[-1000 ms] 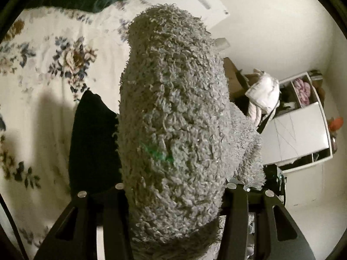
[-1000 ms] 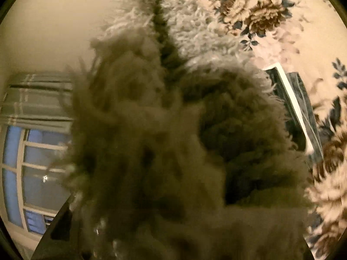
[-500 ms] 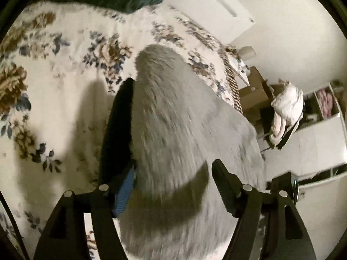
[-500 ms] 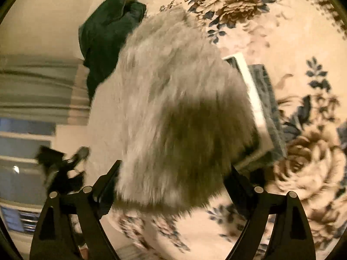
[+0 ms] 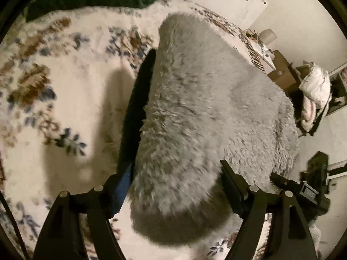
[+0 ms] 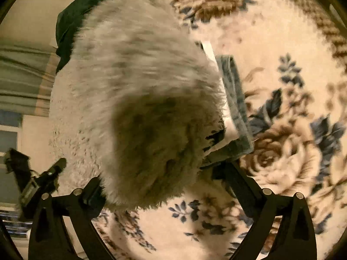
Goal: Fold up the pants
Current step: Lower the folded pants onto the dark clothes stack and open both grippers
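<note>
Left gripper (image 5: 173,186) fingers: just opened wide, pants (image 5: 208,112) loose between.
Right gripper (image 6: 164,186) fingers: likewise, just opened wide.
Risk: fluffy fold may spring open on the bed (image 5: 65,108).

Left claw (image 5: 173,186): two matte black fingers, each a broad angled arm with a triangular cut-out and two round silver screw heads near its top. A blue pad (image 5: 123,188) lines the inner face of the left finger. Right claw (image 6: 164,186): same black build, triangular cut-outs, paired silver screws per finger, dark ribbed inner pads. No cables or markings legible
</note>
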The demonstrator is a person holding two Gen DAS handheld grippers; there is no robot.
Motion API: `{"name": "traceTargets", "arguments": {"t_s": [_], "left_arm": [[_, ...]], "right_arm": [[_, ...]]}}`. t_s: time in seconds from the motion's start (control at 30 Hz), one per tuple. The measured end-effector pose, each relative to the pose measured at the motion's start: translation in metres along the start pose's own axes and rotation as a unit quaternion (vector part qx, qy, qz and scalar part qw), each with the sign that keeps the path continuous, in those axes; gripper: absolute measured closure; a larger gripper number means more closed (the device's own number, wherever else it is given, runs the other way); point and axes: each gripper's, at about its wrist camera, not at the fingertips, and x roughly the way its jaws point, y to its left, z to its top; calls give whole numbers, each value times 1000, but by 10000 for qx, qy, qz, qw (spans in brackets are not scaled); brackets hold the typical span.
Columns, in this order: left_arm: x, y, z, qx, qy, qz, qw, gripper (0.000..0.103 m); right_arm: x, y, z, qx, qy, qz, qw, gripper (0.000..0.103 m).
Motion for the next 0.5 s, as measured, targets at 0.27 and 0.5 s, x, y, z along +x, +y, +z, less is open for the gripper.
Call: {"name": "traceTargets", "arguments": {"t_s": [0.27, 0.5], "left_arm": [[-81, -56, -35, 630, -818, 1472, 9837, 0], [-135, -78, -63, 772, -987, 1634, 9786, 0]], "right_arm": [[-84, 77, -42, -1395, -1172, -1965, 9634, 1], [-151, 105, -89, -1428, -1469, -2110, 9558, 1]]}}
